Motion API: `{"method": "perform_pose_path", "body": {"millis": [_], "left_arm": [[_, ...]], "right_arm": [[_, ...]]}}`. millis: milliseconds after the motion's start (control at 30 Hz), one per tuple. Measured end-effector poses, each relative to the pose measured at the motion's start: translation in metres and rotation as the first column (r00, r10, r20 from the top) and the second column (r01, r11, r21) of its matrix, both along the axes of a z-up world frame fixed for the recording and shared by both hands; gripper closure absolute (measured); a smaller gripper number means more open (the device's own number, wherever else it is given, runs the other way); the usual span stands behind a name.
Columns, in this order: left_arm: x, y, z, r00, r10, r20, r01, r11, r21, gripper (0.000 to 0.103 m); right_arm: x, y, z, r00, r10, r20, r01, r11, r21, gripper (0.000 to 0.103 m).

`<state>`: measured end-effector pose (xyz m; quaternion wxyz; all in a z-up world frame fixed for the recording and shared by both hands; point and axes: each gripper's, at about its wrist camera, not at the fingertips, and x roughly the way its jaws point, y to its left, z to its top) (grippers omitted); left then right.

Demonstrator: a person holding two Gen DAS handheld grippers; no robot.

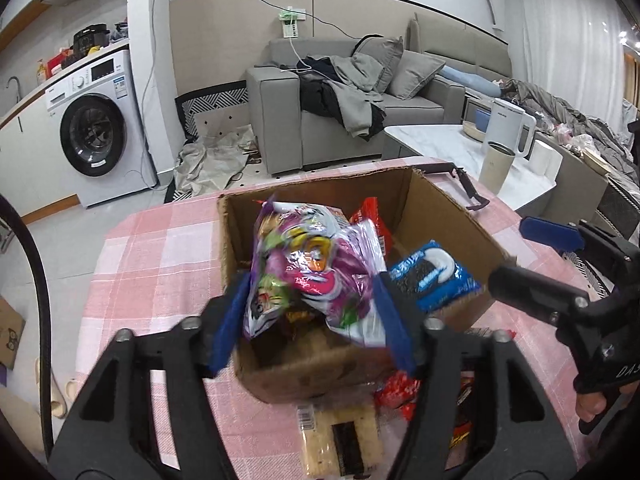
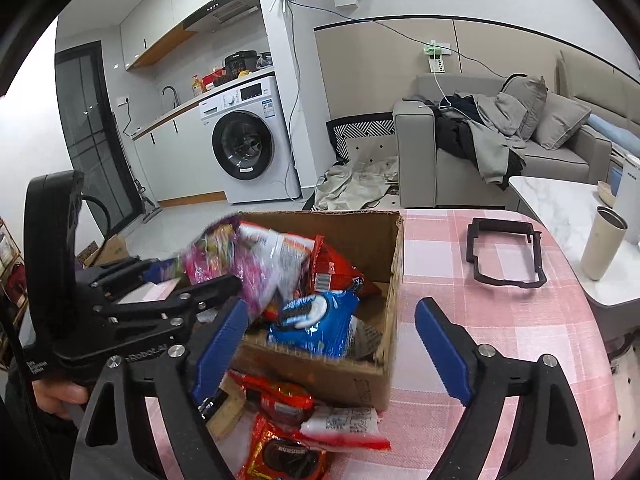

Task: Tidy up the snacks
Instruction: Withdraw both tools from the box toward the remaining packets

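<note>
**Purple bag sits in the box between parted jaws**

Nearest on the pink checked tablecloth (image 2: 500, 320), loose snacks lie against the box's near wall: a red foil packet with a dark round picture (image 2: 286, 460), a clear wrapper of pale crackers around a dark filling (image 1: 340, 440), and a white wrapper with red ends (image 2: 344, 426).

The left gripper (image 1: 316, 320) has its blue-padded fingers parted on either side of the crinkly purple-and-white snack bag (image 1: 308, 272). The bag is shiny, printed with yellow and green, and it stands tall over the near left part of the open brown cardboard box (image 1: 440, 208). Whether the pads touch the foil I cannot tell; the bag looks loose between them.

The right gripper (image 2: 332, 344) is spread wide, nothing between its fingers, hanging over the box's near right side. Just ahead of it a glossy blue packet of dark sandwich biscuits (image 2: 316, 320) leans inside the box at the right.

Behind that, a red packet with a barcode (image 2: 336, 268) rests deeper in the box.

Farther right on the cloth lies a black rectangular frame (image 2: 506, 256), well apart from the box.
</note>
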<state>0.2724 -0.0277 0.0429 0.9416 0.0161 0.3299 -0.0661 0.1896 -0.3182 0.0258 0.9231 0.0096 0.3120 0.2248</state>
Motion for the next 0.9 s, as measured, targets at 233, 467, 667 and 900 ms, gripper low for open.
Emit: {"method": "perform_pose_path", "body": {"millis": [233,467,667,900], "left_arm": [[-0.029,0.015,0.01,0.999,0.036,0.035,-0.035,0.999,-0.008,0.017],[-0.065,0.03,0.018,0.993,0.091,0.07,-0.089,0.995,-0.035,0.001],[-0.09,0.031,0.017,0.989,0.127,0.079,-0.125,0.992,-0.032,0.001],[-0.107,0.036,0.01,0.982,0.173,0.073,-0.169,0.984,-0.059,0.001]], "right_arm": [[-0.01,-0.009,0.0,1.0,-0.021,-0.009,0.021,1.0,0.004,0.003],[-0.02,-0.022,-0.007,0.997,-0.06,-0.054,0.062,0.998,0.034,0.001],[-0.033,-0.026,-0.018,0.995,-0.059,-0.078,0.063,0.997,0.042,0.001],[-0.044,-0.031,-0.028,0.992,-0.062,-0.107,0.066,0.997,0.036,0.0]]}}
